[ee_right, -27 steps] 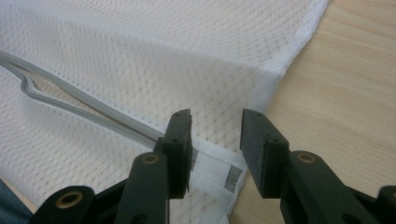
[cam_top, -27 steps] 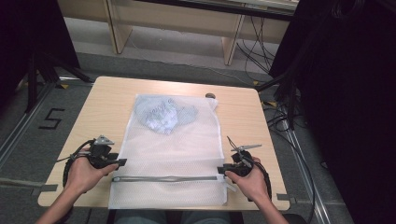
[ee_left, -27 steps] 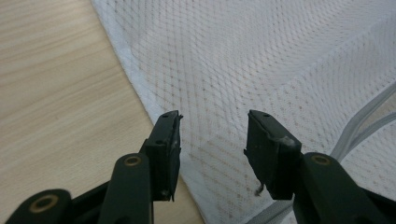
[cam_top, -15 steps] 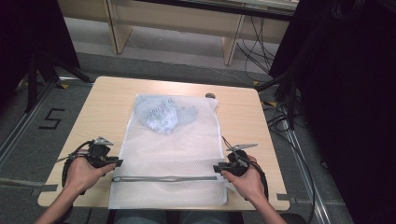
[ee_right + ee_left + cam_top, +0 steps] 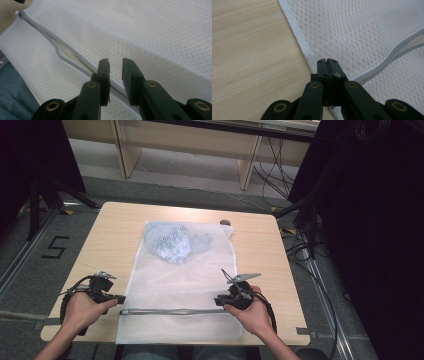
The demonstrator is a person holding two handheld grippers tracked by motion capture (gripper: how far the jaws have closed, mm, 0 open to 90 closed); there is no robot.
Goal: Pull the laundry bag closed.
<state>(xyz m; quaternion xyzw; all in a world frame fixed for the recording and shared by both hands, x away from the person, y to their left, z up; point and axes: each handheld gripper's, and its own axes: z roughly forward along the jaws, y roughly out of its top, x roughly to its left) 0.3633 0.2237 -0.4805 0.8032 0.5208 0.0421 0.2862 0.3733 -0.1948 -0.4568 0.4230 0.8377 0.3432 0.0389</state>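
A white mesh bag [image 5: 182, 285] covers the table's [image 5: 115, 235] middle from 12 to 6 o'clock. Bare wood lies open at 9 and 3 o'clock. A bundle [image 5: 172, 242] bulges inside the bag toward 12; a grey zipper [image 5: 170, 311] crosses near 6.

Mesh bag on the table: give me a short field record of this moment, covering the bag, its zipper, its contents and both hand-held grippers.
surface: wooden table
bag: white mesh bag, lying flat
contents: pale bundled item inside the far end
zipper: grey zipper across the near end, partly gaping in the right gripper view
left hand-held gripper: jaws closed at the bag's edge beside the zipper's end
right hand-held gripper: jaws slightly apart over the zipper
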